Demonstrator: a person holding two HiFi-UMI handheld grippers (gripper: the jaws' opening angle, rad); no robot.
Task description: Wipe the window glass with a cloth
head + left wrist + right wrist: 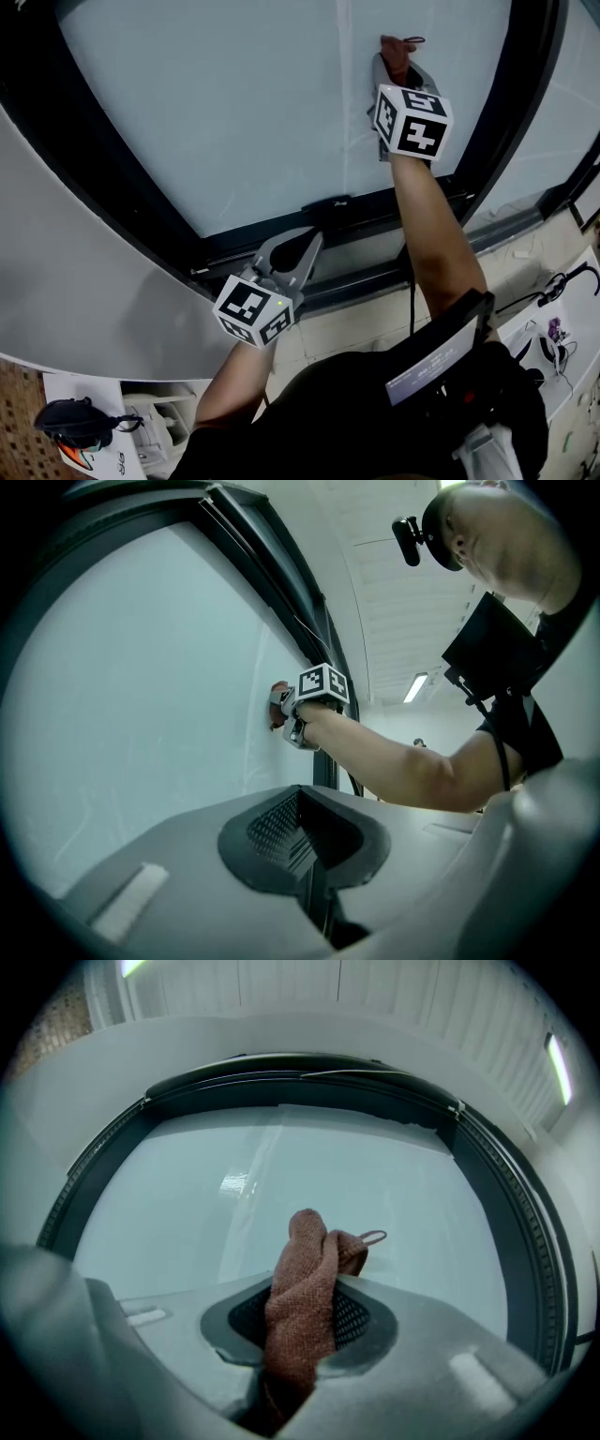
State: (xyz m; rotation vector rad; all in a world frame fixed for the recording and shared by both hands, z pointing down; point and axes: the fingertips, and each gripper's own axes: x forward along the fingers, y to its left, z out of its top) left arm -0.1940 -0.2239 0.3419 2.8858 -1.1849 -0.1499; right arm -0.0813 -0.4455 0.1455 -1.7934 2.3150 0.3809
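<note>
— Right claw (305, 1305)?
— Clenched on the brown cloth (300, 1251), whose tip is against the window glass (216, 1194) just ahead.
— Left claw (302, 808)?
— Closed, empty, low beside the frame (366, 211), well below the right one.

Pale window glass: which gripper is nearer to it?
Right. The right gripper holds the reddish-brown woven cloth up at the pale window glass; the left gripper sits lower, over the black bottom frame.

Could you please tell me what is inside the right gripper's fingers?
A bunched brown cloth is clamped in the right gripper. Its top and a small loop poke out towards the window glass. The cloth's lower end is hidden between the fingers.
</note>
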